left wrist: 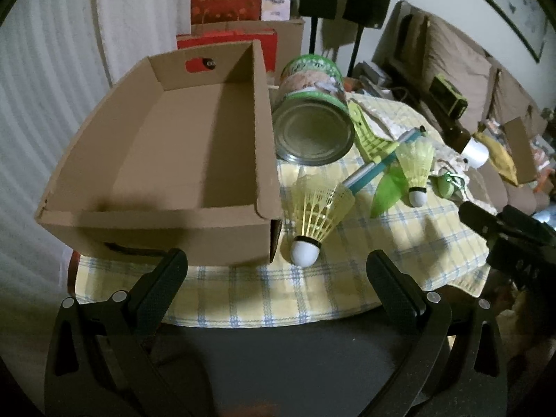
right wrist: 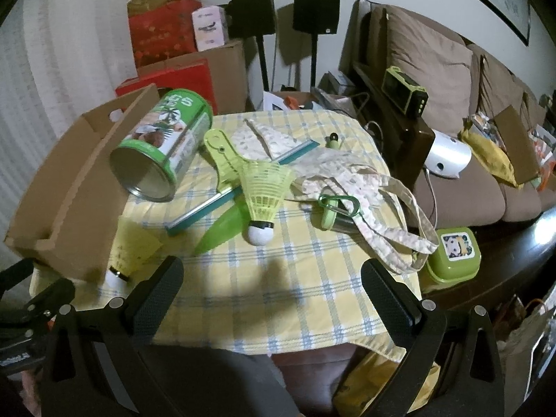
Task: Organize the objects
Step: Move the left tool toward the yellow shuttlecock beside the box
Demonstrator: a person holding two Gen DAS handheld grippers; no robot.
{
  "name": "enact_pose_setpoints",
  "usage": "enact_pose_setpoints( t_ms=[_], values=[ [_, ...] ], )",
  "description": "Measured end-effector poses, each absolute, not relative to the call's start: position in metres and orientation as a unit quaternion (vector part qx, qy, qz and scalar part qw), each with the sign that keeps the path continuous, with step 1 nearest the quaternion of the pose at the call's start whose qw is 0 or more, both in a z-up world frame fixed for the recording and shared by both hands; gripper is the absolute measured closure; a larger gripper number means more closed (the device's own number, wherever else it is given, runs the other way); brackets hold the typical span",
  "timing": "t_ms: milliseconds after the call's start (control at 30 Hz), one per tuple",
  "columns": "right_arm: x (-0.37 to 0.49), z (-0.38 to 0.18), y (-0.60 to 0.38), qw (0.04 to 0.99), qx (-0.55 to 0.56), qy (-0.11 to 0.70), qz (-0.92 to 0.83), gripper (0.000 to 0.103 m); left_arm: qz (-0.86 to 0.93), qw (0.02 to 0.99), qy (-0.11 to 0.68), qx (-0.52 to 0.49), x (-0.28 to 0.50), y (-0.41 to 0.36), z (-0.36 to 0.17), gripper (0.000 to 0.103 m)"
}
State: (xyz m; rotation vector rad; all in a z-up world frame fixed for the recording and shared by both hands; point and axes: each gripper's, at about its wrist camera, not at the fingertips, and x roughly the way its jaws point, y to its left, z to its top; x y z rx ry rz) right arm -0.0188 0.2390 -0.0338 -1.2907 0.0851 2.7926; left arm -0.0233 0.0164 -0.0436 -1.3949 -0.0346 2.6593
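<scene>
An empty cardboard box (left wrist: 166,146) (right wrist: 59,187) sits on the left of the yellow checked tablecloth (left wrist: 312,295) (right wrist: 295,278). A green can (left wrist: 312,118) (right wrist: 160,149) lies on its side beside the box. Two yellow shuttlecocks lie on the cloth: one near the box (left wrist: 314,222) (right wrist: 130,253), one further right (left wrist: 415,170) (right wrist: 264,198). A blue and white stick (left wrist: 375,166) (right wrist: 222,194), a green plastic paddle (left wrist: 368,135) (right wrist: 222,156) and a green leaf shape (right wrist: 219,229) lie between them. My left gripper (left wrist: 278,271) and right gripper (right wrist: 271,278) are open and empty at the near edge.
A patterned cloth bag (right wrist: 361,187) with a green carabiner (right wrist: 338,205) lies at the right of the table. A green lidded box (right wrist: 453,253) sits off the cloth's right corner. A brown sofa (right wrist: 451,80) and stacked boxes (right wrist: 173,48) stand behind.
</scene>
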Motion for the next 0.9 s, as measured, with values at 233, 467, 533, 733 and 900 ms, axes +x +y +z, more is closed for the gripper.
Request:
enact_pose_setpoints(
  t_ms=[233,467,533,733,900],
  values=[
    [-0.023,-0.045,0.25,0.019,-0.424,0.041,0.904,0.0,0.878,0.091,-0.018,-0.469,-0.023,0.016,-0.054,0.0],
    [-0.025,-0.049,0.257,0.01,-0.425,0.045,0.904,0.0,0.874,0.117,0.008,-0.471,-0.023,0.037,-0.064,0.004],
    [-0.027,-0.05,0.256,0.011,-0.426,0.041,0.904,0.001,0.875,0.121,0.014,-0.469,-0.025,0.04,-0.066,0.005],
    [-0.035,-0.054,0.249,-0.009,-0.431,0.036,0.901,0.008,0.875,0.132,0.032,-0.465,-0.023,0.047,-0.07,0.021],
    [-0.041,-0.053,0.228,-0.057,-0.436,0.038,0.897,0.013,0.876,0.136,0.011,-0.463,-0.024,0.038,-0.07,0.021]
  ],
)
